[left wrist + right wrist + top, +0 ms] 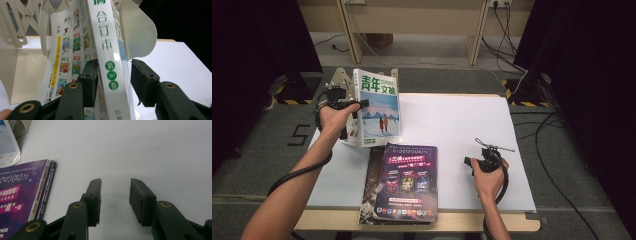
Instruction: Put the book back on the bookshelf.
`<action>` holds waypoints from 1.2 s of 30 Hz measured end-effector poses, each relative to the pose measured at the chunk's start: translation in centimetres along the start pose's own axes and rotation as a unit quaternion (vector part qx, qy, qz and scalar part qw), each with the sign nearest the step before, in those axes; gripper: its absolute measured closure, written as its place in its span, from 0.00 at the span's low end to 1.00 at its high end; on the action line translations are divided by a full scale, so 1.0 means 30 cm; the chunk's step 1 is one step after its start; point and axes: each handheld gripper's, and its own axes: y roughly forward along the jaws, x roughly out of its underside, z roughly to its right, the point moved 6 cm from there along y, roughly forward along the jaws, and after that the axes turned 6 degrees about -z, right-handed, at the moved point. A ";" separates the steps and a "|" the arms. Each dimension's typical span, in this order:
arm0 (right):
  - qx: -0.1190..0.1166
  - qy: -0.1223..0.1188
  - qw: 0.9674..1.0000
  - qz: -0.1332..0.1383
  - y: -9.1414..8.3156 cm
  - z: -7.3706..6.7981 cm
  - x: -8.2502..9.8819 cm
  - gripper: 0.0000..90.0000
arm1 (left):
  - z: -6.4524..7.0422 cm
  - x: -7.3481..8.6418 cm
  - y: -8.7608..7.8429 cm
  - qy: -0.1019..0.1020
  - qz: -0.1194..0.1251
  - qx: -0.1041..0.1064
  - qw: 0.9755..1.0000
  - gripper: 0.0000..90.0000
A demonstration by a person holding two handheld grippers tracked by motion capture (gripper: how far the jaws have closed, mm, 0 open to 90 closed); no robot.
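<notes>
White sheeting covers the surface (462,130), which stands on grey carpet with dark curtains at both sides and cables trailing on the floor behind.

Item 1: a green-and-white magazine (377,107) stands upright at the far left of the surface, inside a cream folding book rack (22,67). Its long axis runs vertically, with the spine (107,55) facing the left gripper.

Item 2: the left gripper (354,105) is level with the magazine's lower half. In the left gripper view, the spine sits between its 2 fingers (88,80). The left one lies close against the back cover; the right one stands clear of the front cover, with a visible gap. The fingers are parted and are not clamping the magazine, which appears to be propped by the rack.

Item 3: a purple magazine (409,182) lies flat on top of a small stack at the near edge, long axis running away from the person.

Item 4: the right gripper (472,162) rests low over bare sheeting, to the right of the purple magazine and apart from it. Its fingers are parted with nothing between them.

Assessment: the stack lies between both hands; the right gripper looks nearer, and its fingers point toward the stack's right edge.
</notes>
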 end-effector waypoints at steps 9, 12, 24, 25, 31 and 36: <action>0.000 -0.001 1.000 0.000 -0.002 -0.001 0.001 0.68 | 0.009 -0.084 0.044 -0.033 0.003 -0.017 0.999 0.58; -0.003 -0.002 1.000 0.000 -0.002 0.000 0.000 0.68 | 0.011 -0.099 0.055 -0.037 -0.005 -0.025 0.999 0.58; -0.005 0.000 1.000 -0.002 -0.001 -0.002 0.001 0.67 | -0.003 -0.118 0.084 -0.055 -0.034 -0.053 0.996 0.76; -0.005 -0.001 1.000 -0.001 0.000 -0.001 0.001 0.67 | -0.002 -0.118 0.083 -0.054 -0.036 -0.053 0.996 0.77; -0.006 0.000 1.000 -0.003 -0.002 -0.001 0.001 0.67 | 0.015 -0.112 0.049 -0.050 -0.032 -0.015 0.998 0.81; -0.009 0.001 1.000 -0.002 -0.003 0.002 -0.001 0.67 | 0.071 -0.115 -0.051 0.011 0.017 0.005 1.000 0.81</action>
